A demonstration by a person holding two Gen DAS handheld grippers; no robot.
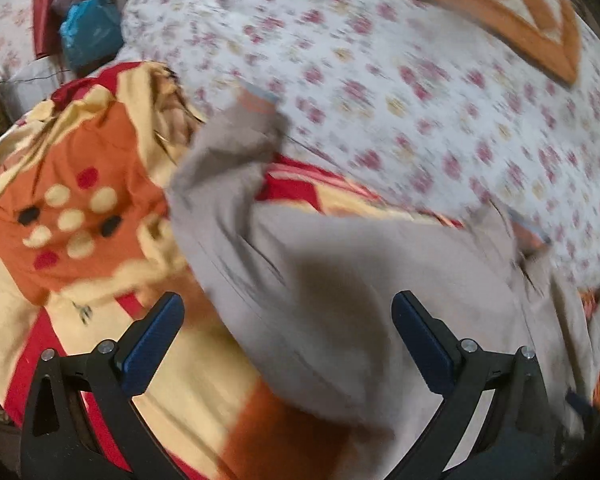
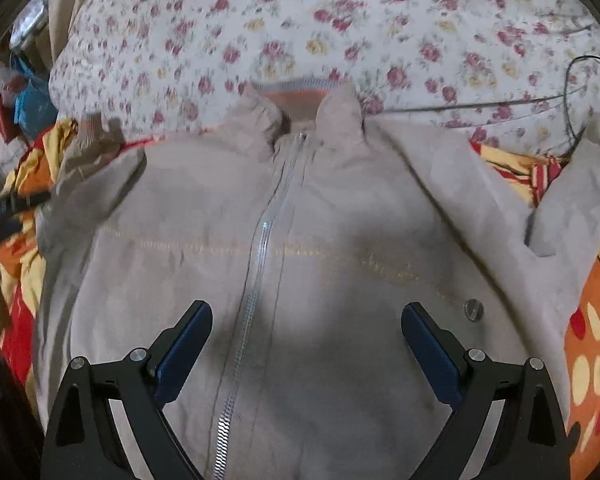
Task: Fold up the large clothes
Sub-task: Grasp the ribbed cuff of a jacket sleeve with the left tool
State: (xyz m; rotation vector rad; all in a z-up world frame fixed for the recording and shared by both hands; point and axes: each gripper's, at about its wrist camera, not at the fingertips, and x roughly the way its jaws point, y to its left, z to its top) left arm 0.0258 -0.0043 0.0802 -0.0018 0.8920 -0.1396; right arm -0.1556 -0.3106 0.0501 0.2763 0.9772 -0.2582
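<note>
In the left wrist view, the left gripper point(image 1: 288, 320) hangs over the bed with its jaws spread wide and nothing between them. Below and ahead lies the beige jacket point(image 1: 340, 264), its near sleeve point(image 1: 224, 160) running up toward a striped cuff and resting across the orange and yellow blanket point(image 1: 80, 184). The picture is smeared, so where the sleeve edge ends is hard to judge, and the blanket probably bunches right beside it. The risk here is that a pinch aimed at the sleeve also catches the blanket, and the fold then drags the bedding along. The gripper tilts downward, its left finger above blanket and its right above jacket cloth.

In the right wrist view, the right gripper point(image 2: 306, 340) is likewise wide apart and empty, poised over the jacket's chest point(image 2: 340, 216). The jacket lies front-up, zipped, collar point(image 2: 300, 100) toward the floral sheet point(image 2: 340, 20). The zipper point(image 2: 260, 248) runs between the fingers, nearer the left one. A grasp here could seize only the top layer, or slip on the stiff zipper, leaving a skewed fold. A cable point(image 2: 572, 80) lies near the far sleeve and might snag.
</note>
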